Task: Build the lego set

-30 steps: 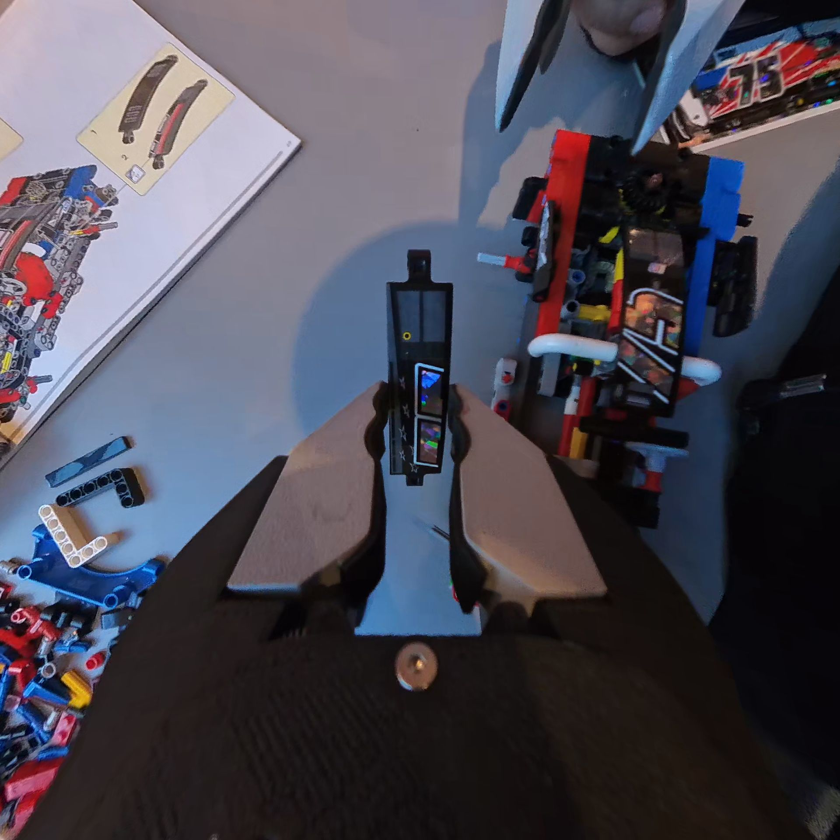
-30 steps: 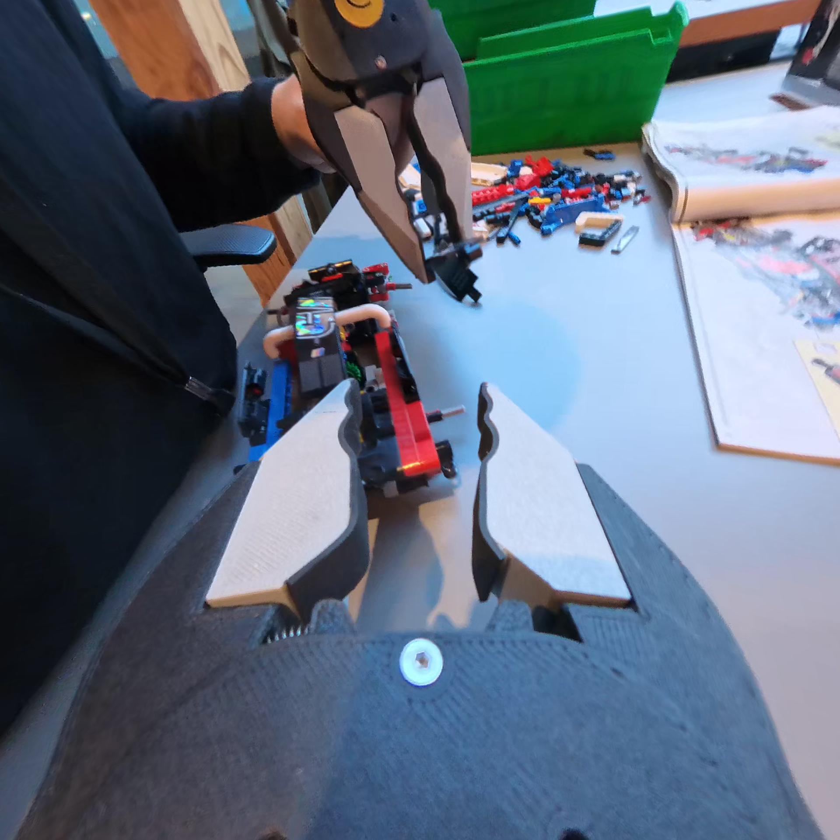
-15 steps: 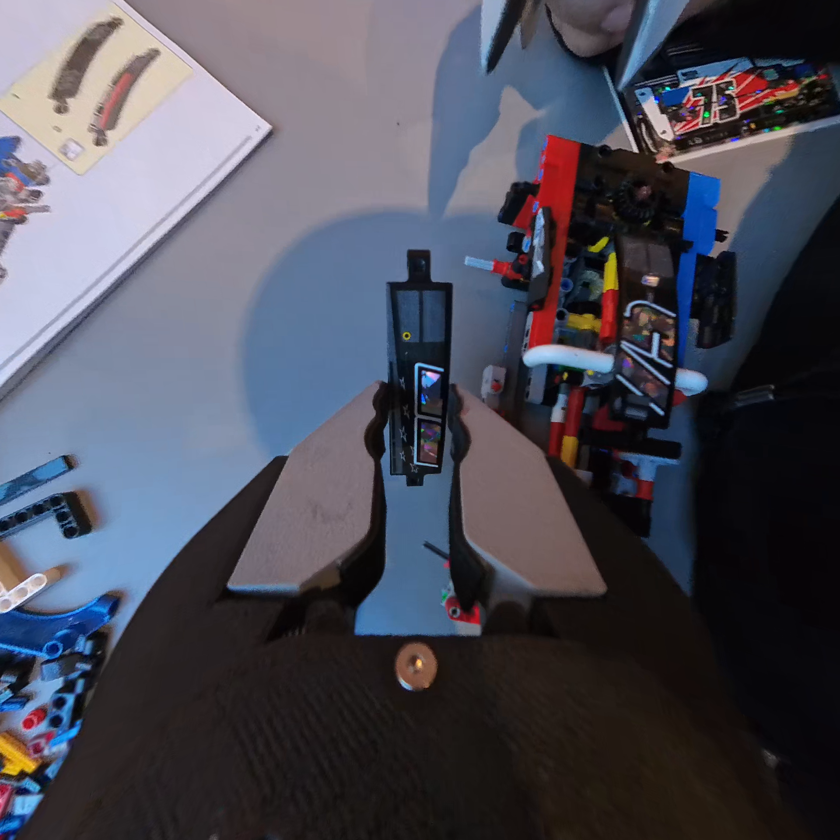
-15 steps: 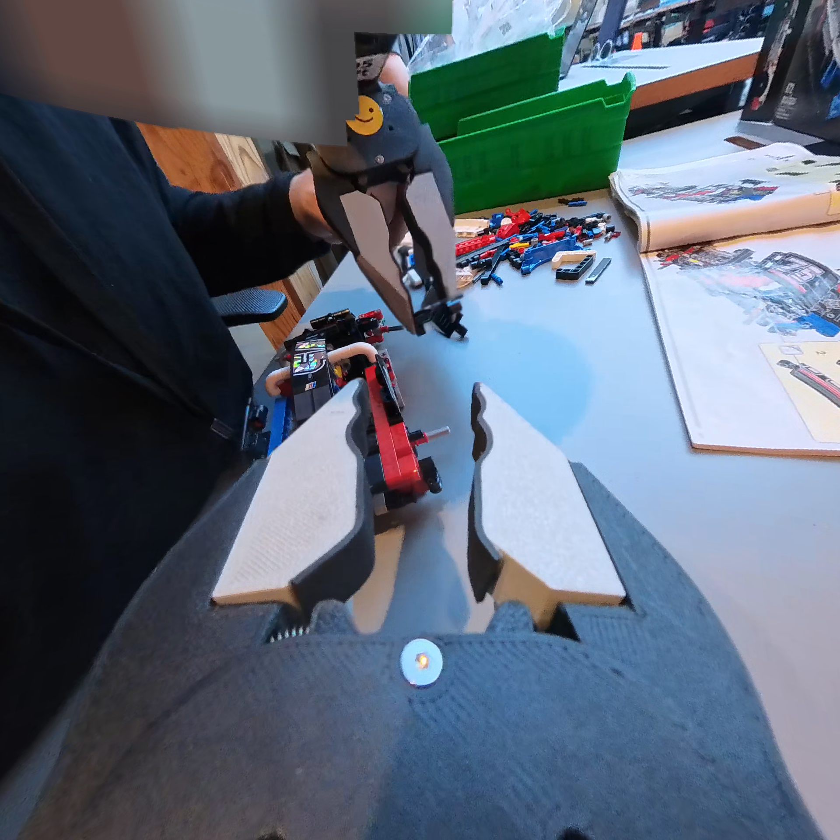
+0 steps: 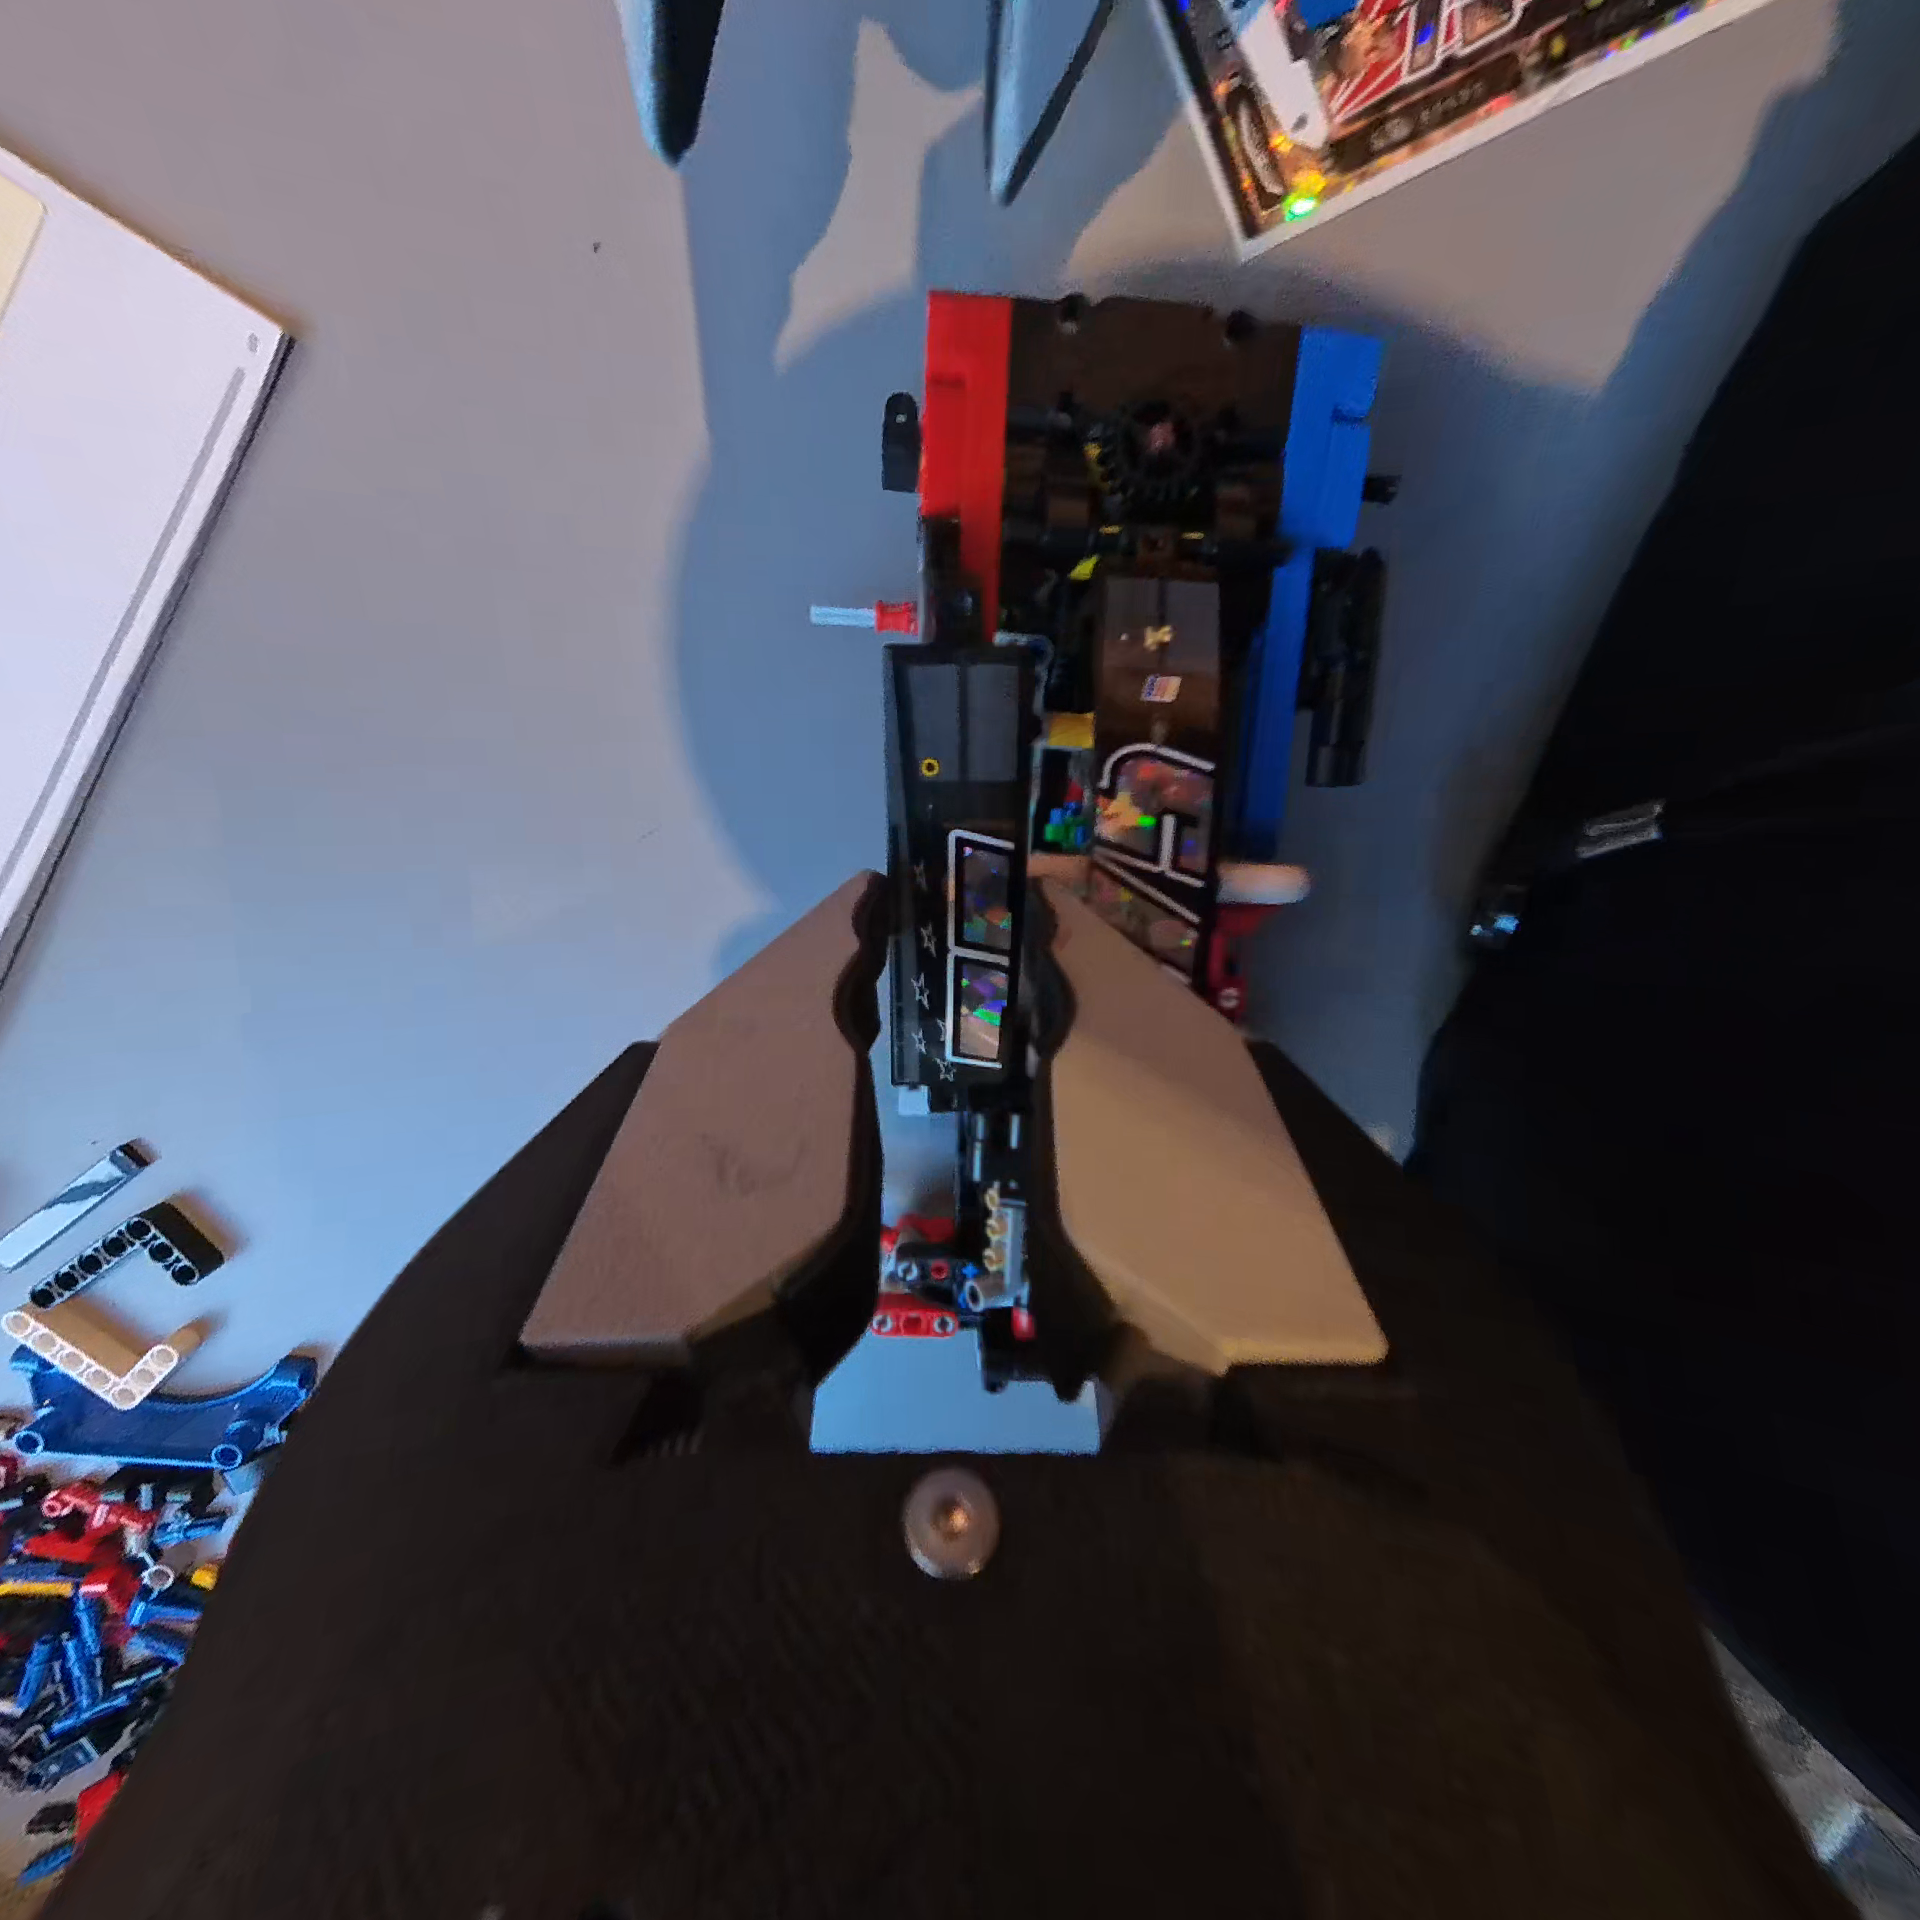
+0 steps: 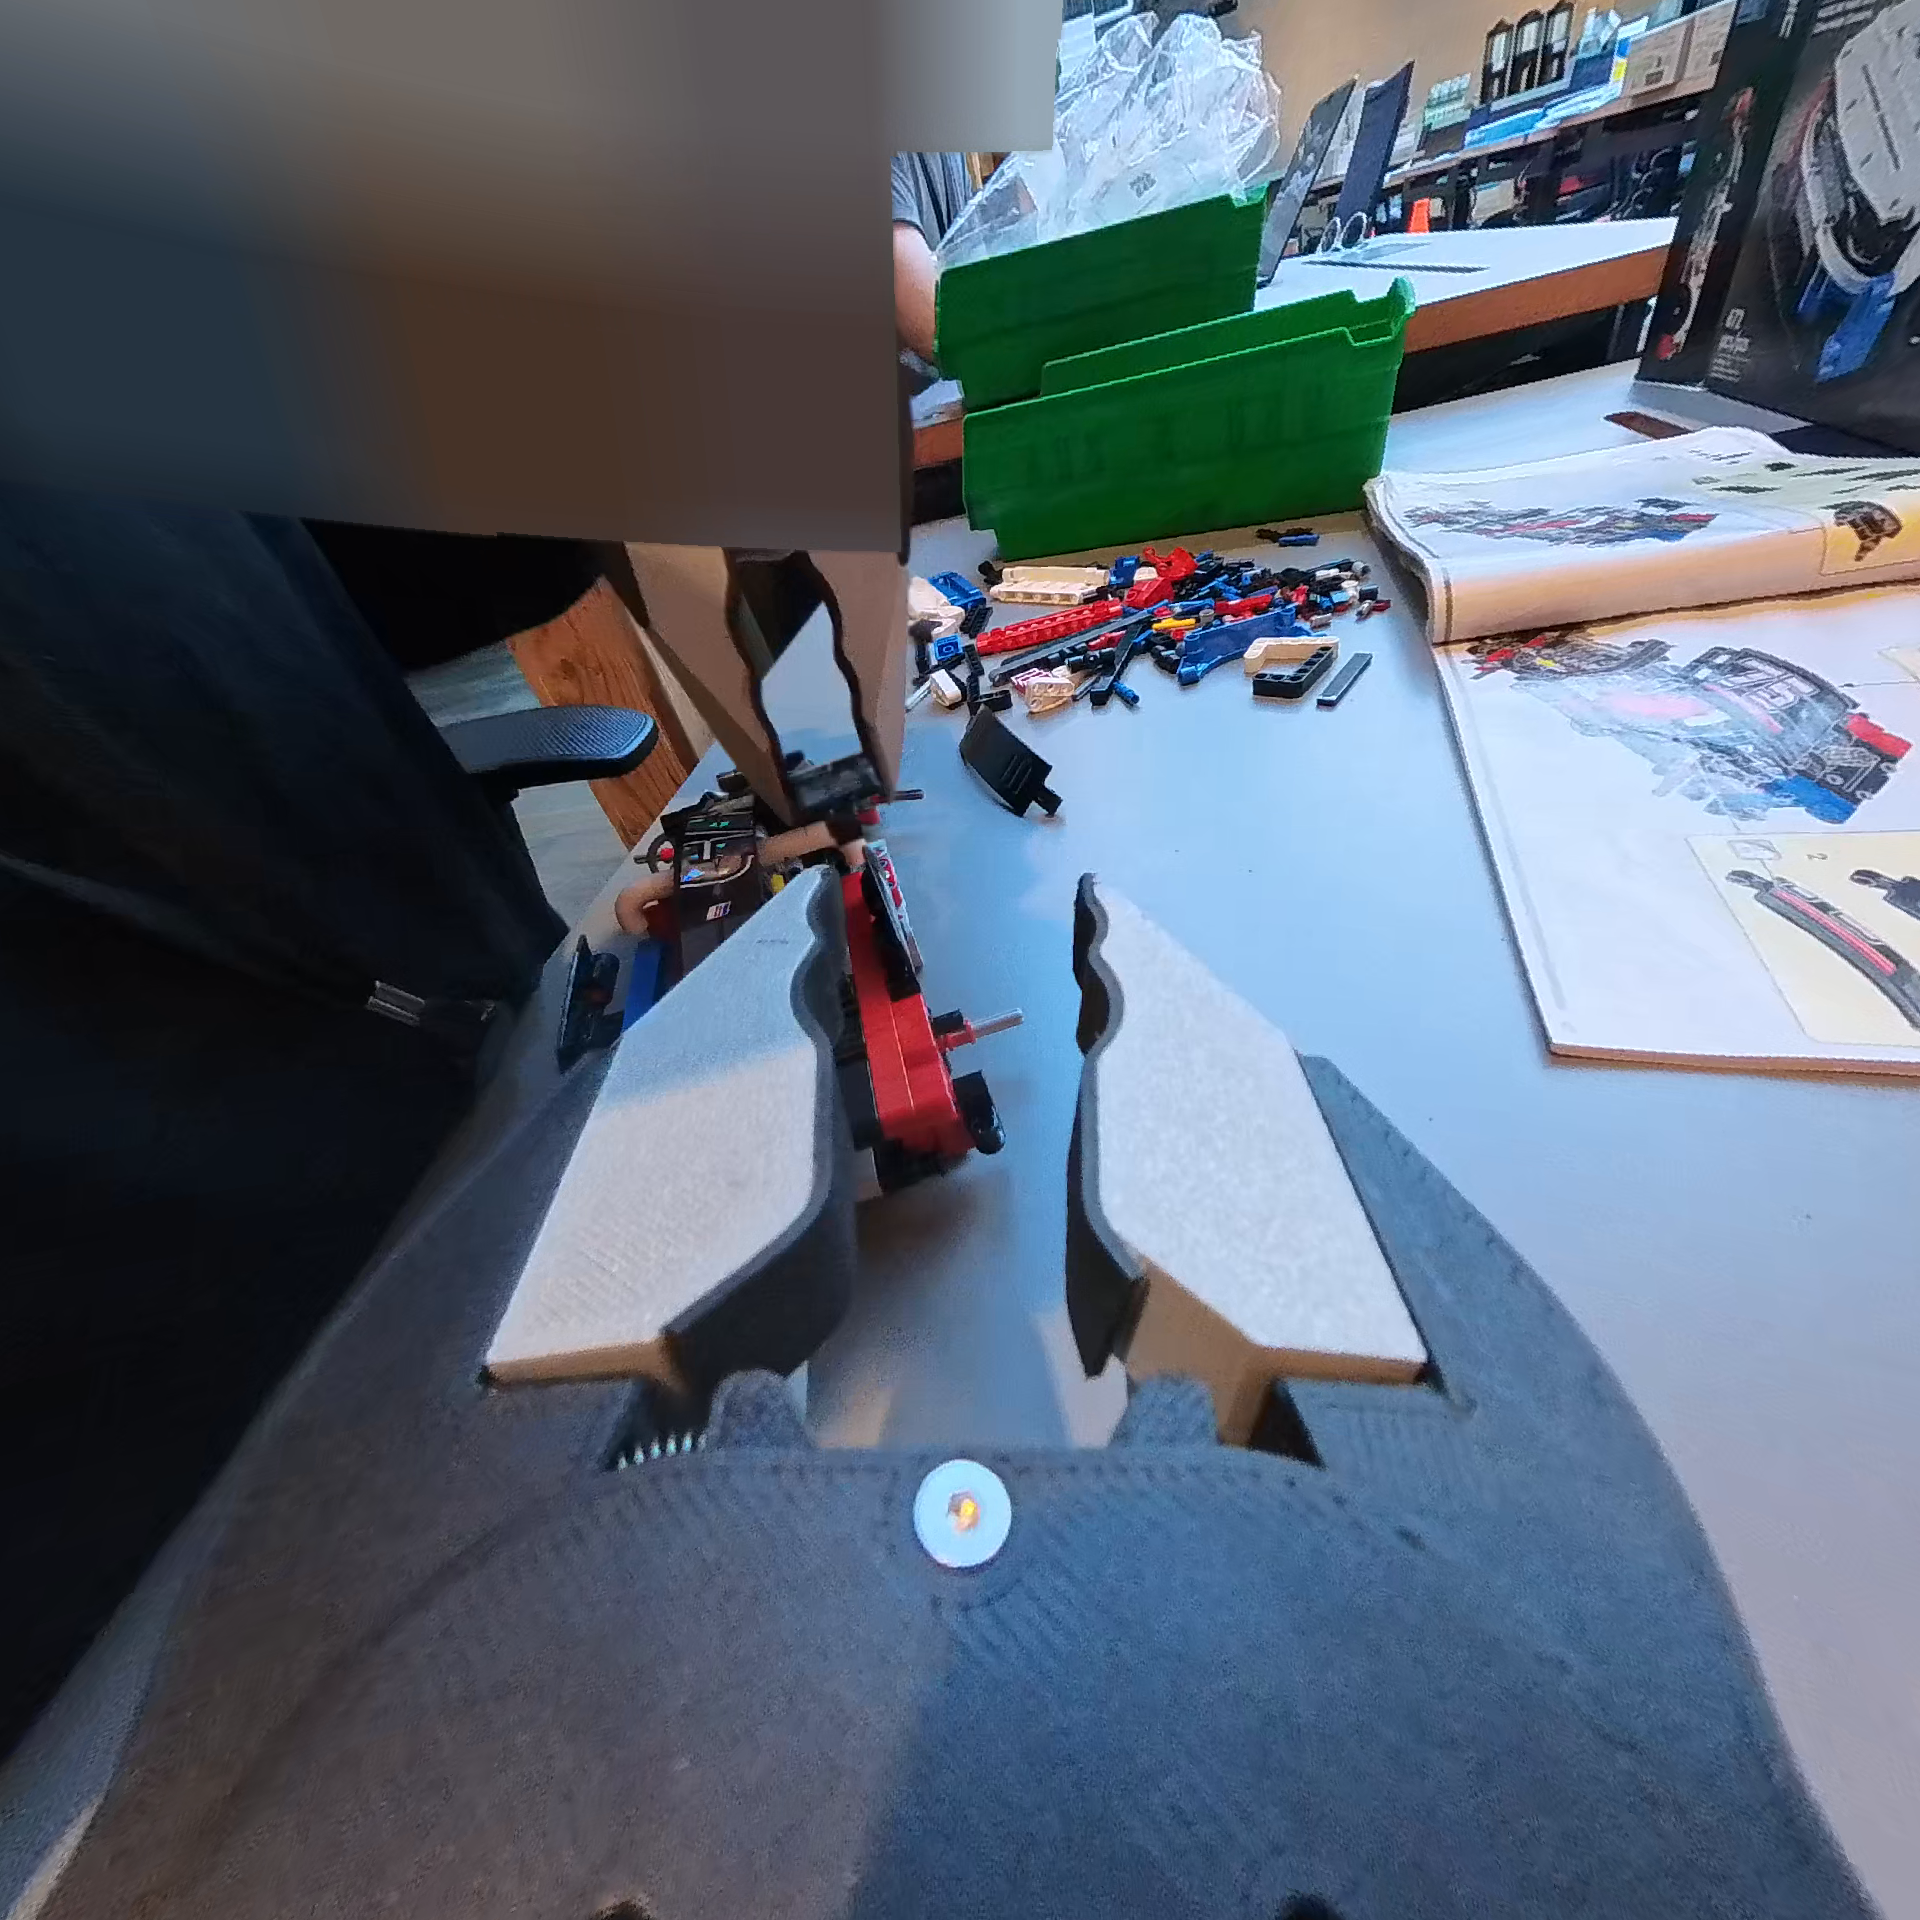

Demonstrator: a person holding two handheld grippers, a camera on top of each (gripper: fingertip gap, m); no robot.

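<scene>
My left gripper (image 5: 956, 977) is clamped on a long black panel (image 5: 958, 873) with shiny sticker squares, and I hold it directly over the red side of the half-built car (image 5: 1143, 582), lengthwise along it. My right gripper (image 6: 956, 935) is spread wide with nothing between its fingers, its left finger just beside the car's red rear beam (image 6: 904, 1049). Beyond the car lies a loose black curved panel (image 6: 1003, 769) on the grey table (image 6: 1299, 935), and farther past it the pile of loose pieces (image 6: 1143, 634). To the right of the car lies the open instruction booklet (image 6: 1683, 790).
</scene>
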